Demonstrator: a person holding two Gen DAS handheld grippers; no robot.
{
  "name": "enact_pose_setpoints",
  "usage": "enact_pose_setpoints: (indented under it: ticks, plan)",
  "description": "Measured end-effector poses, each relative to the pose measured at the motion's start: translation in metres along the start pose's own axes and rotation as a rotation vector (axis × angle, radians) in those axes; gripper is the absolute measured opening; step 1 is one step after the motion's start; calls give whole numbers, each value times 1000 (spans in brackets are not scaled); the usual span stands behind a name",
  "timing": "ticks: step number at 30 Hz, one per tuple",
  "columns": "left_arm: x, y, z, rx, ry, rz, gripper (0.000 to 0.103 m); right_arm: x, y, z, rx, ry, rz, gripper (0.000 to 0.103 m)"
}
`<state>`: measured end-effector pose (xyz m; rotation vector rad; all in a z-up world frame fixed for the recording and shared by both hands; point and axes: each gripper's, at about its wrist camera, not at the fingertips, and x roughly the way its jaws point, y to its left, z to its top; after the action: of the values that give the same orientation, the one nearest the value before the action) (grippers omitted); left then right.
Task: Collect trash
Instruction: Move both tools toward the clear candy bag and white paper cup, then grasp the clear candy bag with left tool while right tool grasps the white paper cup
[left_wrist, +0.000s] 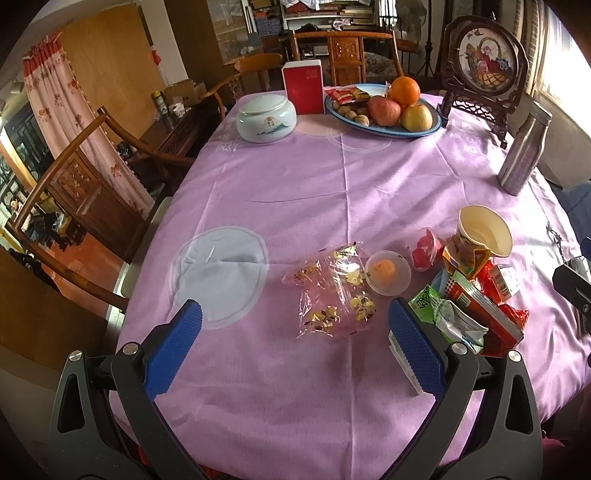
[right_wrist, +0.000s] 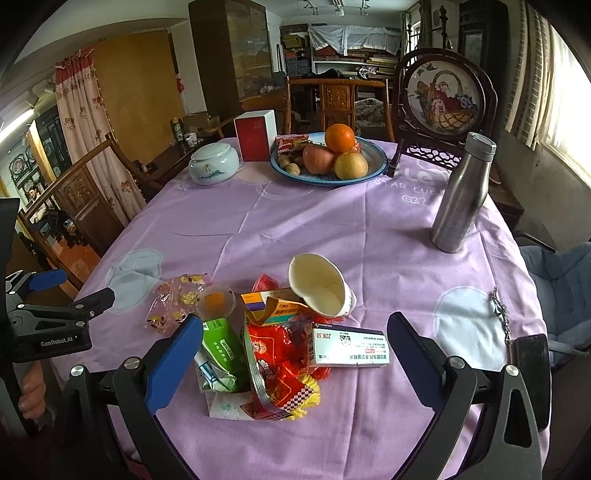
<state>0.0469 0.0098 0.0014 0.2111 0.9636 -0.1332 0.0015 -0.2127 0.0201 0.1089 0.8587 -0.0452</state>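
A pile of trash lies on the purple tablecloth (left_wrist: 295, 177). It holds a clear plastic wrapper with gold flowers (left_wrist: 334, 295) (right_wrist: 177, 301), a small clear cup (left_wrist: 388, 272) (right_wrist: 215, 301), a crushed paper cup (left_wrist: 485, 230) (right_wrist: 321, 286), a green packet (left_wrist: 443, 314) (right_wrist: 219, 347), a red snack bag (right_wrist: 275, 365) and a white medicine box (right_wrist: 347, 345). My left gripper (left_wrist: 295, 325) is open above the flowered wrapper. My right gripper (right_wrist: 295, 332) is open around the red bag and medicine box. Neither holds anything.
At the far side stand a blue fruit plate (left_wrist: 388, 129) (right_wrist: 373, 168), a white lidded jar (left_wrist: 266, 118) (right_wrist: 214, 162), a red box (left_wrist: 303, 88) and a framed basket picture (right_wrist: 443, 99). A steel bottle (left_wrist: 522, 147) (right_wrist: 461, 195) stands right. Wooden chairs (left_wrist: 74, 177) line the left.
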Motion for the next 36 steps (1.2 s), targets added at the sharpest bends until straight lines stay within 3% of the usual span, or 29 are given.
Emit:
enact_pose_setpoints:
  ticks: [27,36]
  plan:
    - [34,-3,21,13,74,-14,97,35,-11,11,27,50,1,97]
    - [56,4,28,-11,139,-68,97,54,-18,18,43,86,8,97]
